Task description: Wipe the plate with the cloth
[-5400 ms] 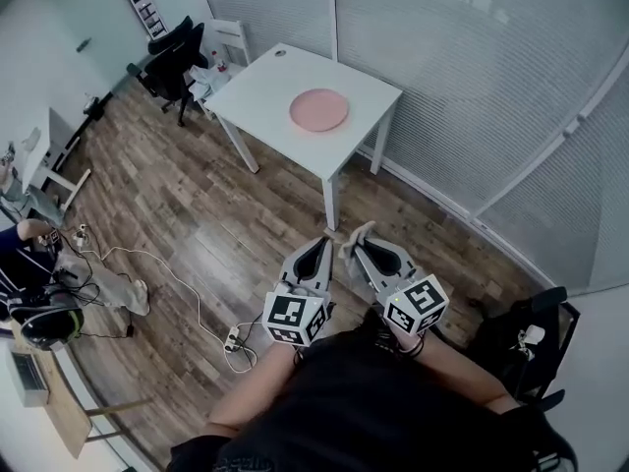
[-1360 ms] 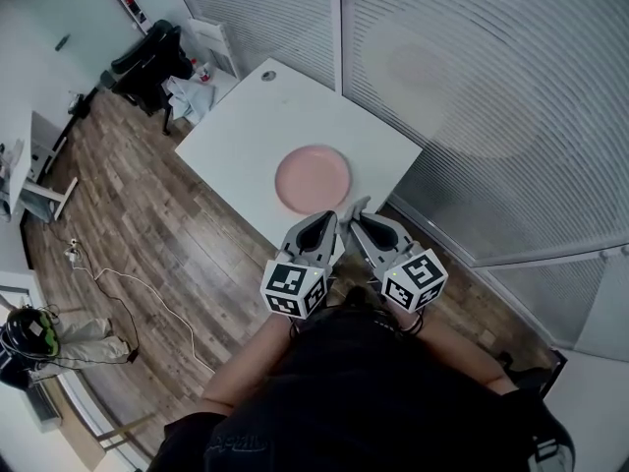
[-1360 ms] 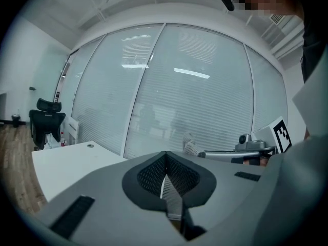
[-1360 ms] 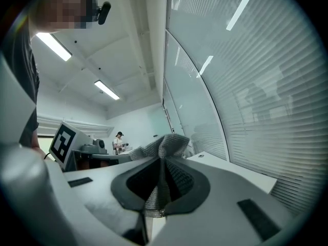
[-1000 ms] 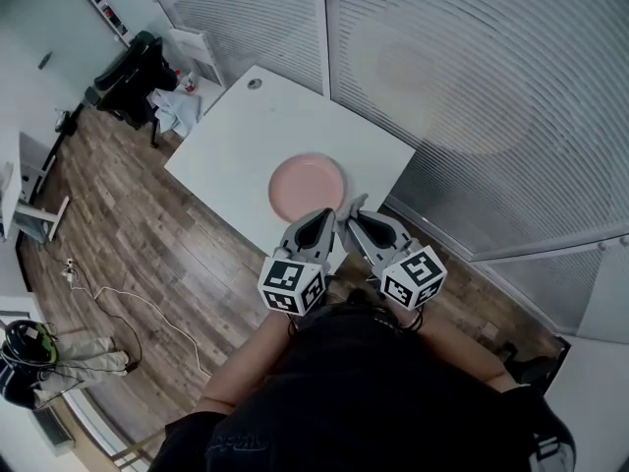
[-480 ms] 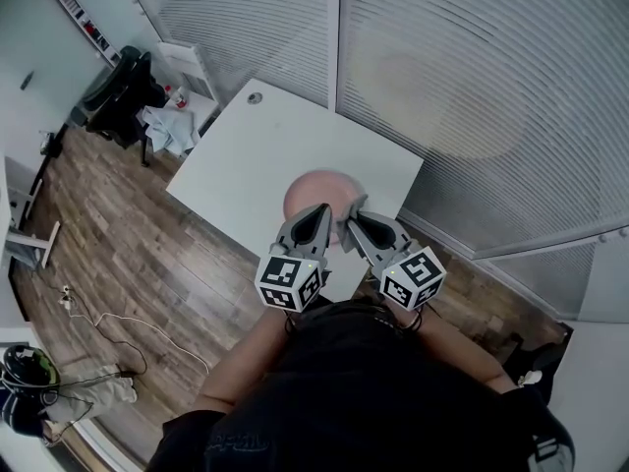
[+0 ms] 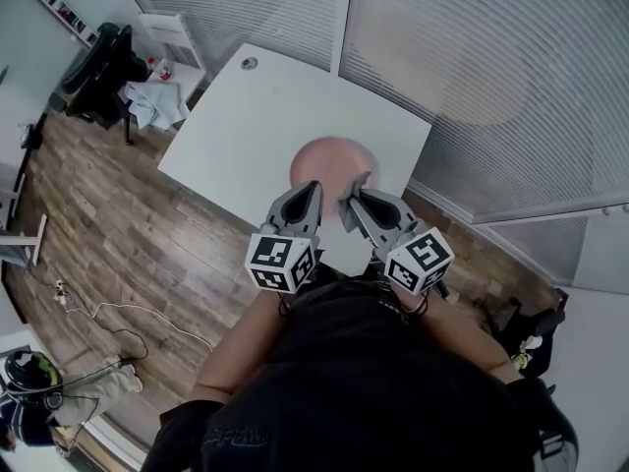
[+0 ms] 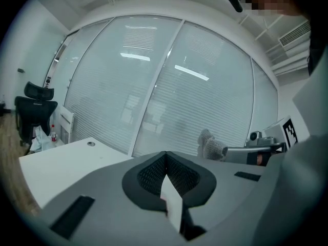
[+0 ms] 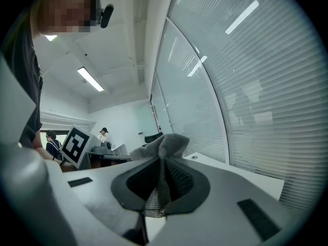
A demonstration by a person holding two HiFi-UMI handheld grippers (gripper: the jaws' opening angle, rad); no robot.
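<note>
Right gripper (image 9: pixel 160 160) has its fingers (image 9: pixel 192 186) pinched shut on the cloth (image 9: pixel 165 146), with a bunch left past the tips as the wiping face. Left gripper (image 8: pixel 165 157) is fully shut and empty, likely free to steady. Plate (image 7: pixel 332 158) sits by the counter's (image 7: pixel 256 116) near edge, toward the right corner, just ahead of both.

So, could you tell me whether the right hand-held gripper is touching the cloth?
Touching: the right gripper view shows the cloth pinched between the right hand-held gripper's closed jaws.
</note>
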